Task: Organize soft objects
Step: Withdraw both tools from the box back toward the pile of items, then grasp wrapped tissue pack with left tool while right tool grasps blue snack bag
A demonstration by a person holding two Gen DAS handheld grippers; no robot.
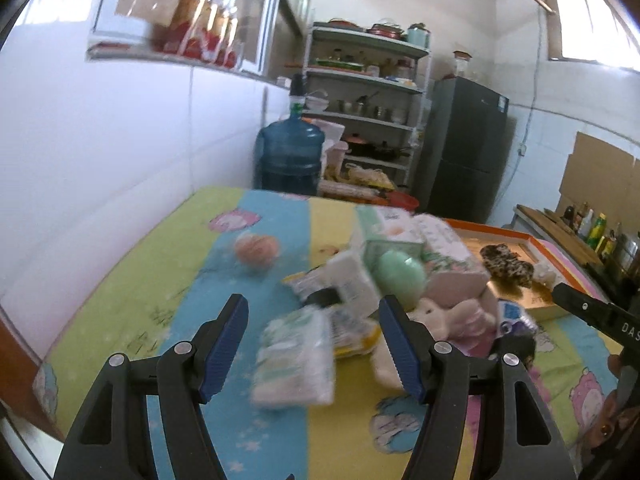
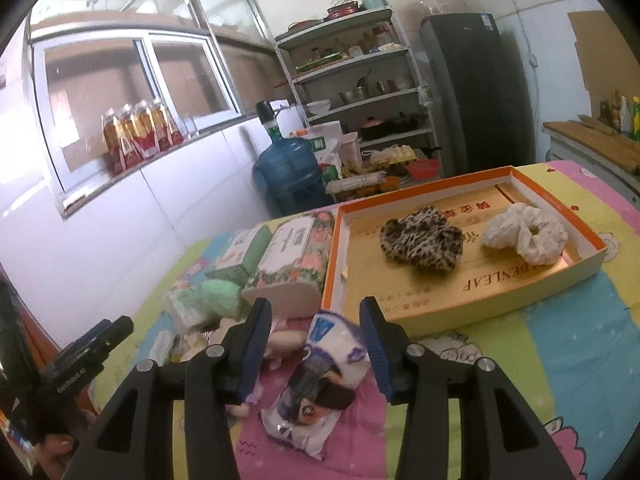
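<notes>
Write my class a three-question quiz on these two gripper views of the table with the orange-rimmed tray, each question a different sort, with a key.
1. True or false: the orange-rimmed tray holds exactly two items.
2. Multiple choice: which lies between the right gripper's fingers? A) peach ball B) white tissue pack C) green egg
3. Fill in: the left gripper has its fingers either side of a blurred ____-and-white packet.

Key:
1. True: the leopard-print scrunchie and the white scrunchie.
2. B: the white tissue pack; the pads do not press on it.
3. Green.
</notes>
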